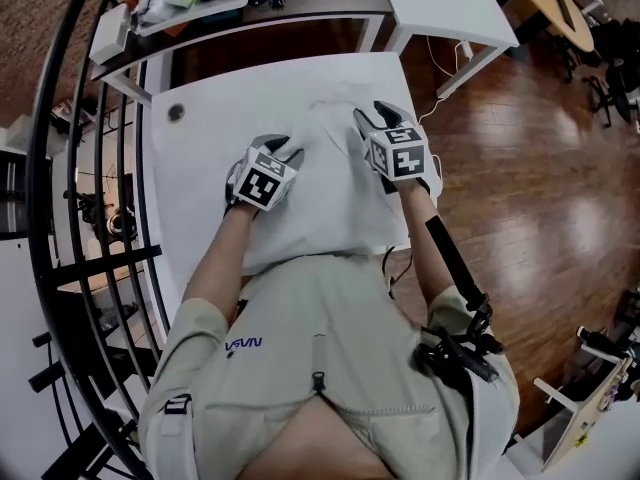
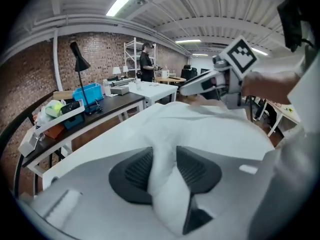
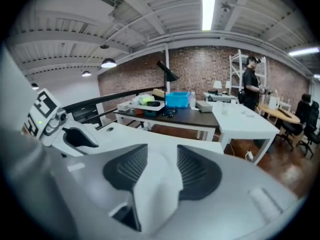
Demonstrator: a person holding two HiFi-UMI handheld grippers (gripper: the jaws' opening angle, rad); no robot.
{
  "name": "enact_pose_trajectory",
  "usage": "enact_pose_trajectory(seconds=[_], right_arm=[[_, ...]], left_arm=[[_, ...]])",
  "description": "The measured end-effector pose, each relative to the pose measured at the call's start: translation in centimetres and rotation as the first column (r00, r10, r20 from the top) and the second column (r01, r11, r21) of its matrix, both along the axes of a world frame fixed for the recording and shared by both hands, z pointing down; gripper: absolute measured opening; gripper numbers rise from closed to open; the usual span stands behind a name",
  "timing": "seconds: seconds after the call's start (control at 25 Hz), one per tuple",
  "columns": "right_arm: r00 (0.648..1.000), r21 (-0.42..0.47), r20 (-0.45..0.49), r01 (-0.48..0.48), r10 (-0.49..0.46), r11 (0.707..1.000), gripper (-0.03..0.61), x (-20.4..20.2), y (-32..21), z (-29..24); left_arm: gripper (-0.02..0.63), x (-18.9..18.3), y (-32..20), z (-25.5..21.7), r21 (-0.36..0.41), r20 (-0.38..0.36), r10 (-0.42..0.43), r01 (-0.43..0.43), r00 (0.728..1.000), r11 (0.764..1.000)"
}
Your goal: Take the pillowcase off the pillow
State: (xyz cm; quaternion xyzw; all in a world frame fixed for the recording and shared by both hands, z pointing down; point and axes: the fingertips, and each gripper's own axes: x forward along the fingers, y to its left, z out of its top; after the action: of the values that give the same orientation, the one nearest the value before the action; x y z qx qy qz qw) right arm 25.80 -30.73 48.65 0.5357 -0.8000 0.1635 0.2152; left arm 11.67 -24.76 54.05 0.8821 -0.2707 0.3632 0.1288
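Pillowcase [image 1: 330, 213] is being pinched in the jaws of the left gripper [image 1: 279, 150] and the right gripper [image 1: 371, 120], while its removal is seemingly only being started.

Brick wall [image 3: 200, 76], glossy wooden floor [image 1: 520, 198].
Beyond the right claw [image 3: 161, 159] stands a dark desk [image 3: 192, 115] with blue bin [image 3: 177, 100] and black lamp [image 3: 166, 73], a white table [image 3: 245, 121] beside it, strip light [image 3: 208, 1] overhead.
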Motion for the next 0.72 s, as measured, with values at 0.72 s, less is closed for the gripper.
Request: enact_pose_trajectory(seconds=[0.72], right_arm=[[0.957,0.086,-0.229,-0.163,0.179,0.983,0.005,5.9,-4.7,-1.0]], left_arm=[[0.028,-2.7,7.5,-6.6,0.183,-0.189,0.104,-0.069,0.976,0.981]])
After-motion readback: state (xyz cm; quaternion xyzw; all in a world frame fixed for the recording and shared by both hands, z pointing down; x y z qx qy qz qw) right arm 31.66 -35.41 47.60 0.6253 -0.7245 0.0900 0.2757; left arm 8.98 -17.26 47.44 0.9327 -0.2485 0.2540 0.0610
